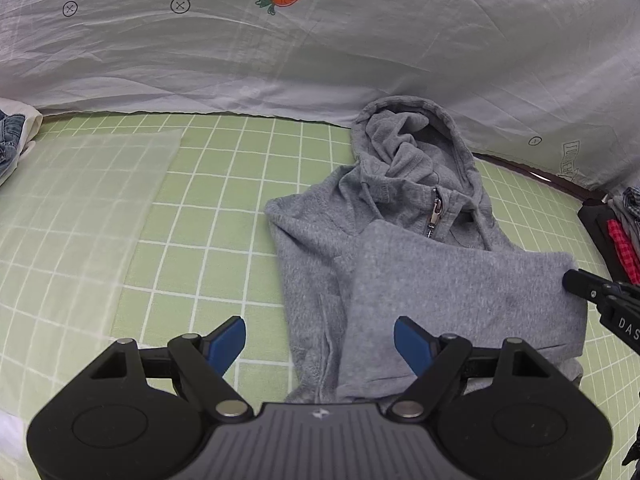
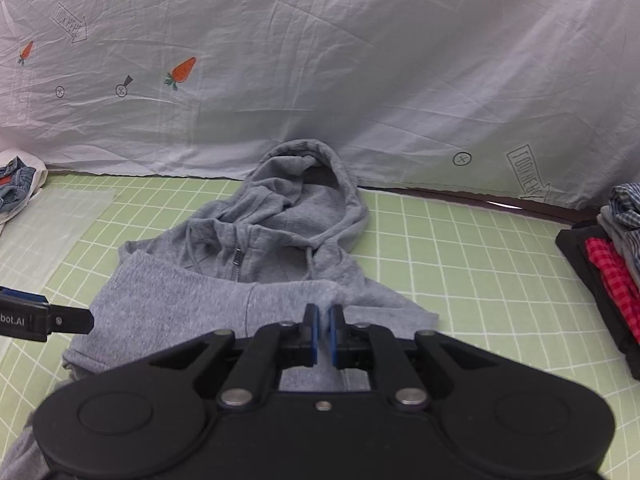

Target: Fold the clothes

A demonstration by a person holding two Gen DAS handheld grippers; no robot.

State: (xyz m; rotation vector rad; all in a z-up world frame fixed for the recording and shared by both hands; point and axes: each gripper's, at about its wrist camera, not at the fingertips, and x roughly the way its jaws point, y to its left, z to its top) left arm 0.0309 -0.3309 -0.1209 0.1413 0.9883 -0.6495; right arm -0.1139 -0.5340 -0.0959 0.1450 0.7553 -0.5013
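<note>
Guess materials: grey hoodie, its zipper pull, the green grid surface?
Grey hoodie: soft heathered knit, probably cotton fleece; matte, fuzzy, ribbed seams. Zipper pull: metal, by its dark glint. Green grid surface: looks like printed fabric, matte and smooth; exact material unclear.

My right gripper (image 2: pixel 324 334) had its blue pads pinched on a fold of the grey hoodie (image 2: pixel 256 280). The hoodie lay on the green checked mat (image 2: pixel 480 264), hood towards the carrot-print sheet (image 2: pixel 360 80).
</note>
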